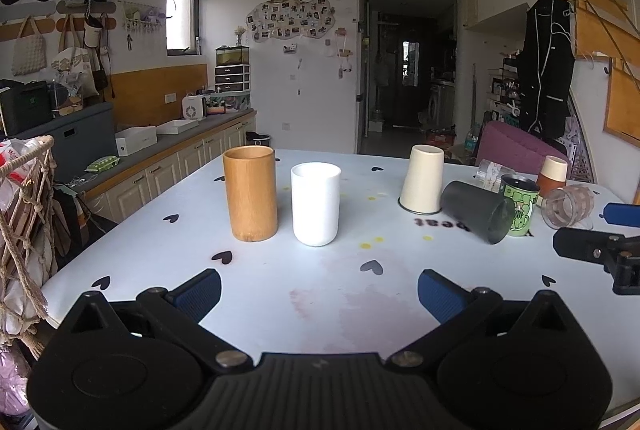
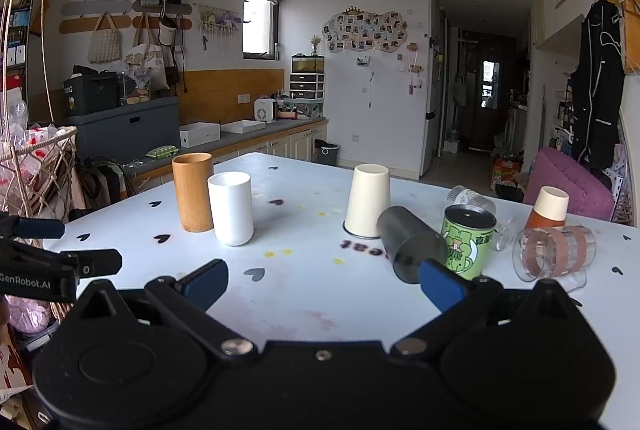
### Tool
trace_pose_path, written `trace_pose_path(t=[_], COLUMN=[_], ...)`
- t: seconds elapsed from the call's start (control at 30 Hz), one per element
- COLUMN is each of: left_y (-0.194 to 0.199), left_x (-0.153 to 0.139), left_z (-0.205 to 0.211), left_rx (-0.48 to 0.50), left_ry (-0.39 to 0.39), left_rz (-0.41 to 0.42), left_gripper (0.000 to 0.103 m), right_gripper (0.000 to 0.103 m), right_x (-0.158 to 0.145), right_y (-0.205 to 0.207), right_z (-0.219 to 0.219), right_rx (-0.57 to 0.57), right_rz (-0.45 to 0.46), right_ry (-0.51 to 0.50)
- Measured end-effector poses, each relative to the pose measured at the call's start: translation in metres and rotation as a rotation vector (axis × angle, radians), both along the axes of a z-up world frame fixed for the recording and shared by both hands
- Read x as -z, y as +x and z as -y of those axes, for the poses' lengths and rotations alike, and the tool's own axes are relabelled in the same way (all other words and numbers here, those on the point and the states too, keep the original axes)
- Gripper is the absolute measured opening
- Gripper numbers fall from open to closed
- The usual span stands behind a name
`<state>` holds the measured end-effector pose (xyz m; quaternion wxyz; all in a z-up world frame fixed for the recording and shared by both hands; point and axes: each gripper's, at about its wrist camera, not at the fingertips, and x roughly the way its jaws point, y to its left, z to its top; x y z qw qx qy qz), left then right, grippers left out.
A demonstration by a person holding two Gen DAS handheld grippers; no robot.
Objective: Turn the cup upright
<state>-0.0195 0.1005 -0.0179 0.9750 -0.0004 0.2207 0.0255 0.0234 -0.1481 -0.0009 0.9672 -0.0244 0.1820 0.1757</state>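
A dark grey cup lies on its side on the pale table. A cream cup stands upside down just behind it. A clear cup with brown bands lies on its side at the right. A bamboo cup and a white cup stand upright on the left. My left gripper is open and empty, short of the white cup. My right gripper is open and empty, its right finger just before the dark cup.
A green printed can stands upright beside the dark cup. An orange and cream cup stands upside down at the far right, near a clear glass lying down. A rope basket hangs off the table's left edge.
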Motion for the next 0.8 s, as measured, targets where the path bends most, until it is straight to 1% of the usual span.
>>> trace_pose_path(t=[0.33, 0.8], left_y=[0.0003, 0.0004], left_x=[-0.0003, -0.0006], left_z=[0.0004, 0.0011], left_rx=[0.001, 0.002], left_ry=[0.000, 0.001], left_rz=[0.002, 0.003], left_gripper=[0.103, 0.103], right_gripper=[0.103, 0.103], right_x=[0.0044, 0.0035], right_y=[0.0054, 0.0050], right_z=[0.0099, 0.0085], right_rx=[0.008, 0.008], right_rz=[0.001, 0.001], right_ry=[0.000, -0.002])
